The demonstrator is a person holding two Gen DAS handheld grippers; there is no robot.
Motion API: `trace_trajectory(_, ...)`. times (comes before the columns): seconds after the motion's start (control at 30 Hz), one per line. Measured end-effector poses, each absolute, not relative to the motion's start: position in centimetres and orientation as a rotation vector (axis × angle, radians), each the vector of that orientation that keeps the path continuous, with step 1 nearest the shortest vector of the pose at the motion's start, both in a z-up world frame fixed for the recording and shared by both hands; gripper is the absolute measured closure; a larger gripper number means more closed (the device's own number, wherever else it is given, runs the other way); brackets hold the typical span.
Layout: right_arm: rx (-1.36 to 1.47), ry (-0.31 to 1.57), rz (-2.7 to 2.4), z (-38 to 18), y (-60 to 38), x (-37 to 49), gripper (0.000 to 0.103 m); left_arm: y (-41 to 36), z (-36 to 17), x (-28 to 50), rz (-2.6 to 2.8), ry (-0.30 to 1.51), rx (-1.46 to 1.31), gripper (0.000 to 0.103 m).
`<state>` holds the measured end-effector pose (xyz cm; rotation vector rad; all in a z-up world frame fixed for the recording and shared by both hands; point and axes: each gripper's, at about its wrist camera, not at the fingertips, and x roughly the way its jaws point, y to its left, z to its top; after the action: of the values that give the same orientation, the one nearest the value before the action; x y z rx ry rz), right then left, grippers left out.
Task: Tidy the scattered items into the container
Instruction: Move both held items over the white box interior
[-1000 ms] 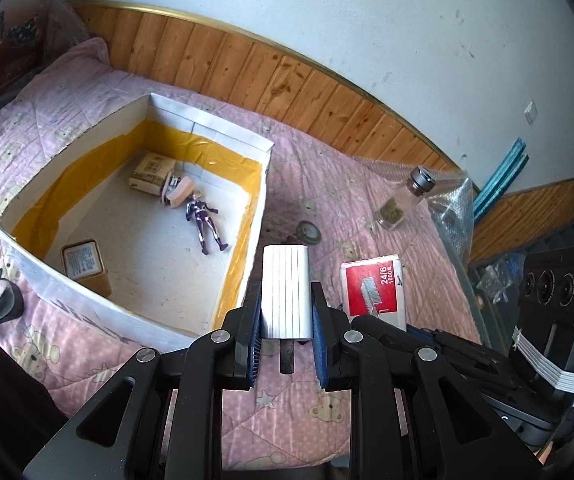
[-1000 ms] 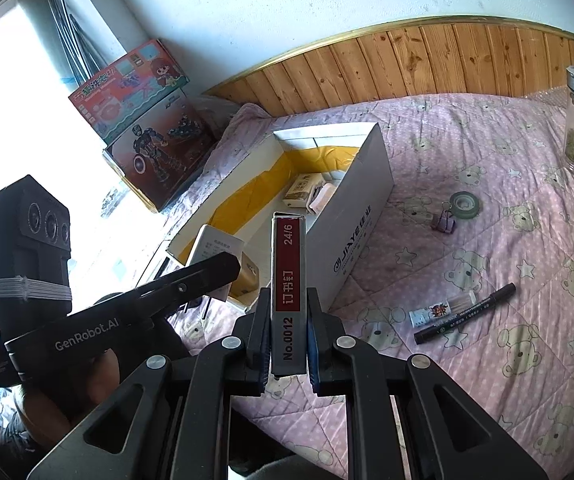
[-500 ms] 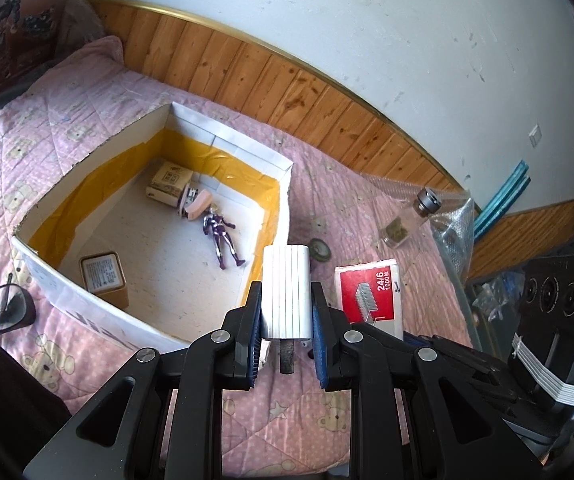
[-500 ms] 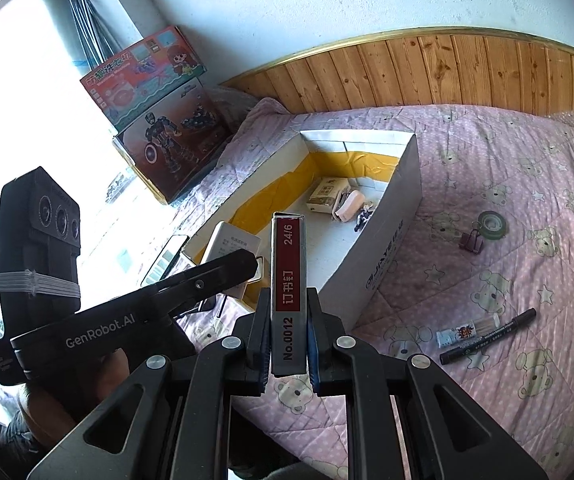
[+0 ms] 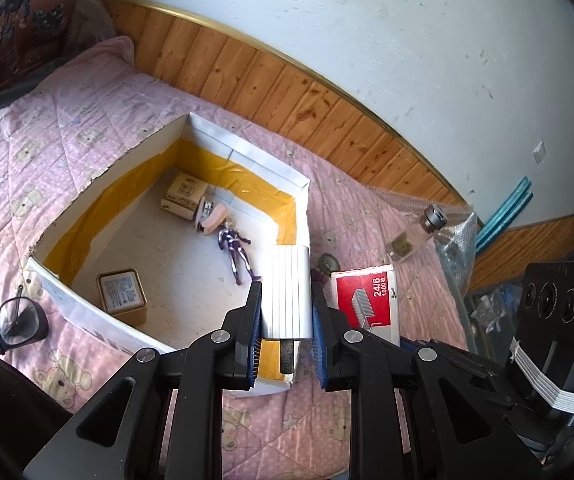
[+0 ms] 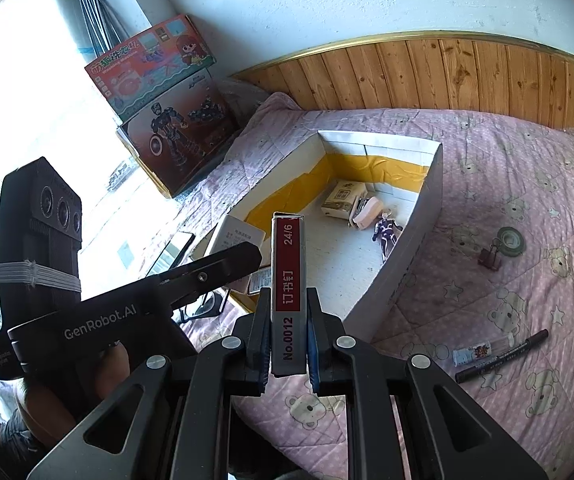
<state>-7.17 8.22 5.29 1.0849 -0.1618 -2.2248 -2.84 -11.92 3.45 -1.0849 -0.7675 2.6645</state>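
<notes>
The container is a white cardboard box (image 5: 303, 184) lined with yellow tape, on a pink quilt; it also shows in the right wrist view (image 6: 431, 200). Inside lie a small carton (image 5: 185, 196), a toy figure (image 5: 237, 250) and a tin (image 5: 121, 296). My left gripper (image 5: 287, 344) is shut on a white ribbed block (image 5: 290, 292), held above the box's near right corner. My right gripper (image 6: 287, 344) is shut on a red staple box (image 6: 288, 280), held above the box's near edge. The staple box also shows in the left wrist view (image 5: 367, 300).
On the quilt right of the box lie a tape roll (image 6: 511, 238), a binder clip (image 6: 491, 258), a black marker (image 6: 503, 360) and a small tube (image 6: 473, 354). A glass bottle (image 5: 415, 234) lies near the wall. Glasses (image 5: 11, 320) lie left of the box. Toy cartons (image 6: 167, 92) stand at the window.
Both grippers have moved forward and up toward the box with their loads; the box interior now shows more fully in both views.
</notes>
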Motion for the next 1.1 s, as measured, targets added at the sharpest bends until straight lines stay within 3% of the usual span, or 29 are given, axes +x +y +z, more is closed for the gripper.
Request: trace_trajectory(1.1, 1.226, -0.128, -2.164, 3.1, 2.8, -14.3, 0.087, -19.0, 1.2, -9.6, 2.641, -0.817, -1.246, 0.081)
